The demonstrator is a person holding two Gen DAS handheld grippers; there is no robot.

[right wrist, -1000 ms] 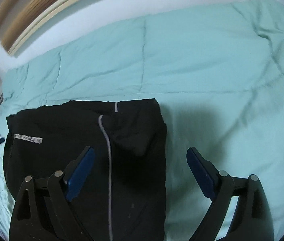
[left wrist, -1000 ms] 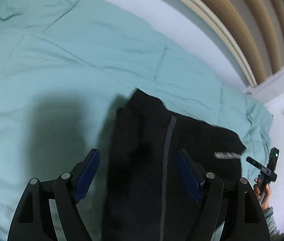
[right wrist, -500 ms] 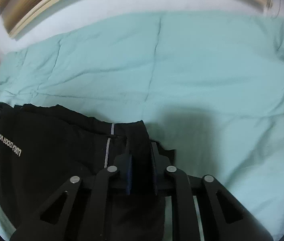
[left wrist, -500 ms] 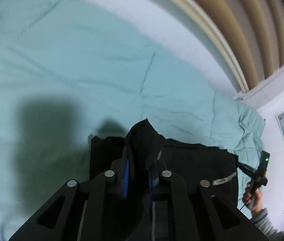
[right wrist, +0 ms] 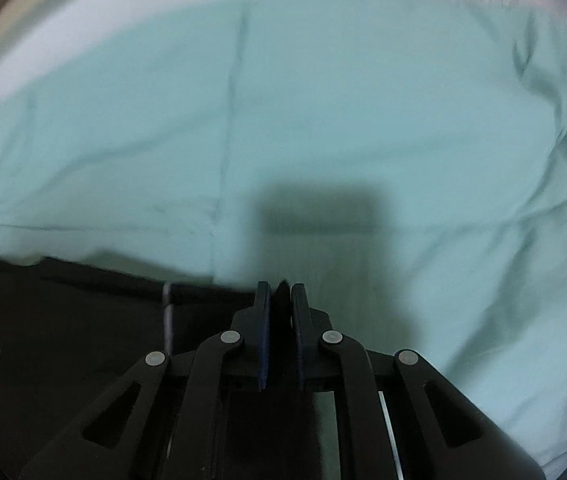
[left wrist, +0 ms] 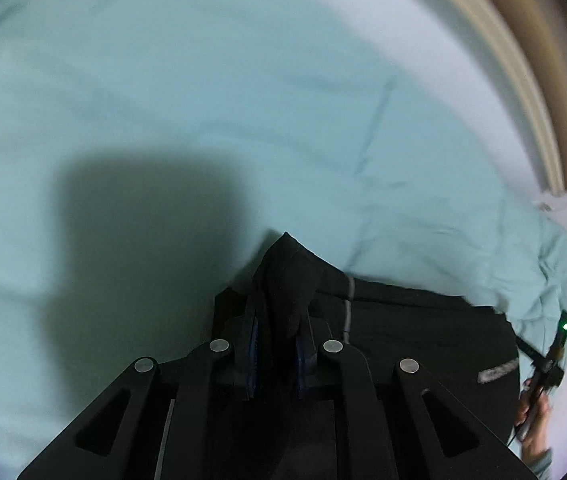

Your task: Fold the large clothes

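Black, soft garment (left wrist: 423, 332) hung limp at lower centre; you pinched its corners with left gripper (left wrist: 277, 344) and right gripper (right wrist: 281, 336).

Motion blur smears the pale teal quilted bedspread (right wrist: 363, 120) and the black garment's (right wrist: 63, 340) grey lettering beyond reading, while the garment's lower part runs off both views' bottom edges.
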